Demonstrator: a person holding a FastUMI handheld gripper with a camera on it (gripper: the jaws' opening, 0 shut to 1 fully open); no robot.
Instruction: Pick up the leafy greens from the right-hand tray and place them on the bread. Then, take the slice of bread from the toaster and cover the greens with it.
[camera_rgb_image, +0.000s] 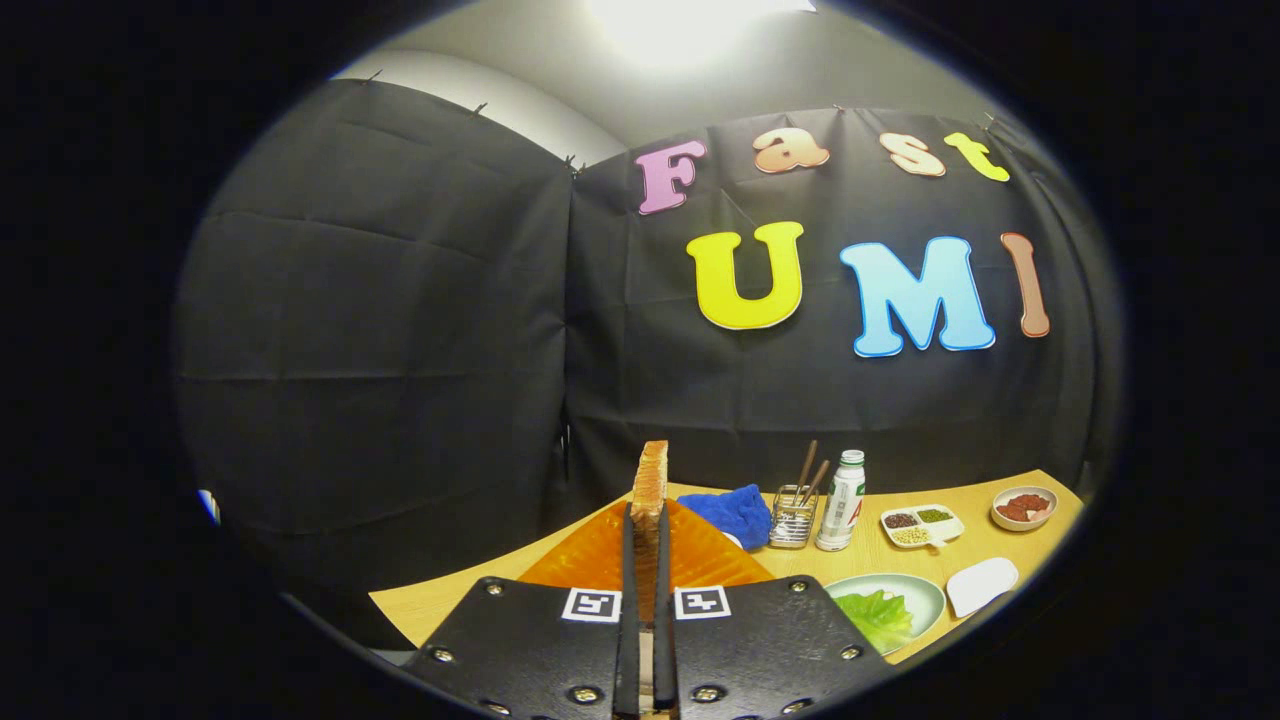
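My gripper (646, 520) is shut on a slice of toasted bread (651, 478), which stands upright on edge between the two fingers and rises above their tips. It hangs over an orange mat (700, 555) on the wooden table (1000, 545). To the right of the fingers, a pale green plate (925, 592) holds the leafy greens (875, 615); whether a slice of bread lies under them I cannot tell.
Beyond the fingers lie a blue cloth (735, 510), a wire holder with chopsticks (795, 510) and a white bottle (842, 500). Farther right are a small divided dish of beans (920, 525), a bowl of red bits (1024, 507) and a white flat dish (982, 585).
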